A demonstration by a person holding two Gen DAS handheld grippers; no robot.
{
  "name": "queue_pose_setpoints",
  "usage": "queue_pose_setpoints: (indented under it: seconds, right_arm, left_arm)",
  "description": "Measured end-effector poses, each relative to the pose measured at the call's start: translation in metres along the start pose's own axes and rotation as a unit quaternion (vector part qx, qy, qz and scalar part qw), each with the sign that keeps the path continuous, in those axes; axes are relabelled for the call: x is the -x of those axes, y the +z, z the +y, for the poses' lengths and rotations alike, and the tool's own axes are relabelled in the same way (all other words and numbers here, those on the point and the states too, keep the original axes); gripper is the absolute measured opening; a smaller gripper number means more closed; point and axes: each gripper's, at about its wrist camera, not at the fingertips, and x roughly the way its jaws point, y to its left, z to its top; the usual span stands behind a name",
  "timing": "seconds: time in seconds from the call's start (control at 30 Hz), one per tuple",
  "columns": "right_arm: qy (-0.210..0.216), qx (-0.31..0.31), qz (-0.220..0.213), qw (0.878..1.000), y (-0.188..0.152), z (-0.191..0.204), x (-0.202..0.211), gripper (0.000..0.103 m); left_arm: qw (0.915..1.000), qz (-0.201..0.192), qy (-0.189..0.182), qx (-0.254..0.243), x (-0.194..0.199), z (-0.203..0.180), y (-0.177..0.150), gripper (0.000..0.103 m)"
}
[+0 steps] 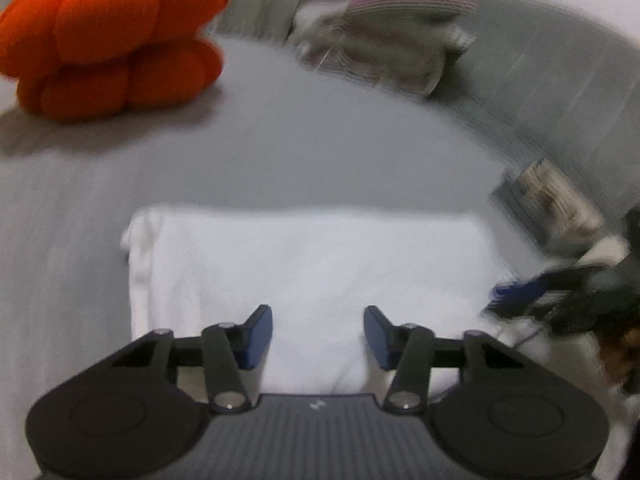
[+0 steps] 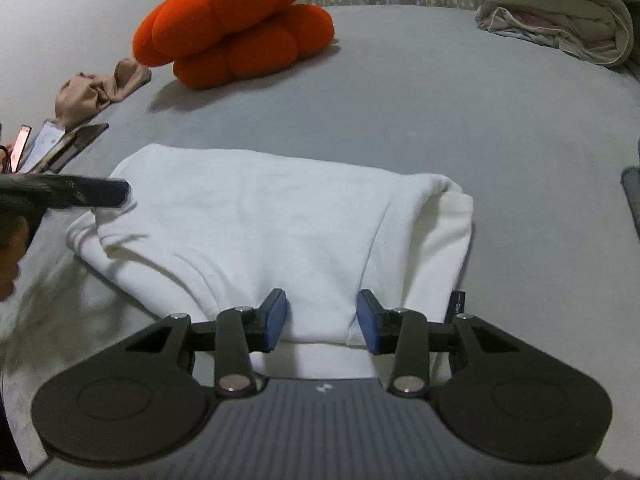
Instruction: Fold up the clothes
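The white garment (image 2: 256,232) lay folded into a broad rectangle on the grey bed (image 2: 440,120), its long axis running crosswise to both grippers. The right gripper (image 2: 322,320) hovered at its near edge, jaws partly open, cloth showing between the pads but not pinched. The left gripper (image 1: 318,336) stood likewise over the near edge, half open, holding nothing. Both looked equally near; the next fold would probably bring one short end over the other.
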Motion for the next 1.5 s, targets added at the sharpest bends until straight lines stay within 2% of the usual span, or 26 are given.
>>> queue_pose_setpoints:
  seconds: [0.07,0.13,0.27,0.3,0.4,0.53,0.57,0.6,0.7,0.77,0.8,0.87,0.9,1.0,1.17,1.27,1.37,1.5]
  right_arm:
    - [0.002,0.001,0.002,1.0,0.002,-0.001,0.0,0.041]
    - [-0.003,0.004,-0.013,1.0,0.005,-0.003,0.003,0.041]
    - [-0.031,0.024,-0.094,0.995,0.017,0.003,0.008,0.041]
    - [-0.039,0.019,-0.097,0.994,0.019,0.002,0.001,0.041]
    - [-0.069,0.013,-0.07,0.995,0.019,-0.007,-0.027,0.035]
    - [-0.081,-0.003,-0.08,0.994,0.016,-0.022,-0.038,0.034]
    - [-0.085,-0.007,-0.08,0.993,0.016,-0.024,-0.039,0.036]
    - [-0.089,-0.01,-0.081,0.993,0.016,-0.026,-0.04,0.045]
    - [-0.101,-0.018,-0.083,0.991,0.018,-0.03,-0.042,0.045]
    - [-0.102,-0.014,-0.089,0.991,0.023,-0.024,-0.037,0.038]
    - [-0.102,-0.016,-0.103,0.989,0.027,-0.022,-0.032,0.027]
    - [-0.101,-0.026,-0.128,0.986,0.032,-0.021,-0.025,0.019]
    - [-0.103,-0.027,-0.131,0.986,0.032,-0.021,-0.026,0.01]
    - [-0.118,-0.015,-0.106,0.987,0.024,-0.021,-0.042,0.007]
    - [-0.126,-0.004,-0.102,0.987,0.025,-0.021,-0.043,0.007]
    - [-0.125,-0.007,-0.101,0.987,0.023,-0.023,-0.04,0.007]
    - [-0.128,-0.019,-0.102,0.986,0.026,-0.025,-0.033,0.01]
    - [-0.132,-0.041,-0.106,0.985,0.027,-0.029,-0.022,0.011]
  left_arm:
    - [0.9999,0.001,0.009,-0.008,0.0,-0.002,-0.006,0.047]
    - [0.9999,-0.001,0.01,-0.008,0.003,-0.003,-0.009,0.047]
    - [0.9999,0.0,0.011,0.002,0.005,-0.001,-0.008,0.047]
    - [0.9999,0.001,0.013,0.002,0.006,-0.001,-0.008,0.047]
    - [0.9999,0.003,0.011,0.001,0.008,-0.002,-0.008,0.047]
    - [1.0,0.006,0.002,0.007,0.013,-0.001,-0.009,0.047]
    - [0.9999,0.006,0.0,0.008,0.015,0.0,-0.01,0.047]
    - [1.0,0.006,-0.001,0.007,0.015,0.0,-0.01,0.047]
    - [1.0,0.006,0.0,0.005,0.015,-0.002,-0.012,0.05]
    - [0.9999,0.008,-0.003,0.007,0.015,-0.002,-0.011,0.051]
    - [0.9999,0.008,-0.004,0.007,0.015,-0.002,-0.011,0.051]
    - [0.9999,0.008,-0.006,0.007,0.015,-0.001,-0.011,0.051]
    - [0.9999,0.008,-0.01,0.008,0.016,-0.001,-0.011,0.051]
    - [0.9995,0.011,-0.025,0.013,0.018,0.001,-0.01,0.049]
    - [0.9984,0.017,-0.048,0.026,0.023,0.007,-0.009,0.049]
    - [0.9971,0.004,-0.059,0.048,0.031,0.015,-0.004,0.049]
    - [0.9958,-0.024,-0.045,0.077,0.041,0.031,0.002,0.049]
    - [0.9924,-0.052,-0.005,0.111,0.044,0.05,0.007,0.049]
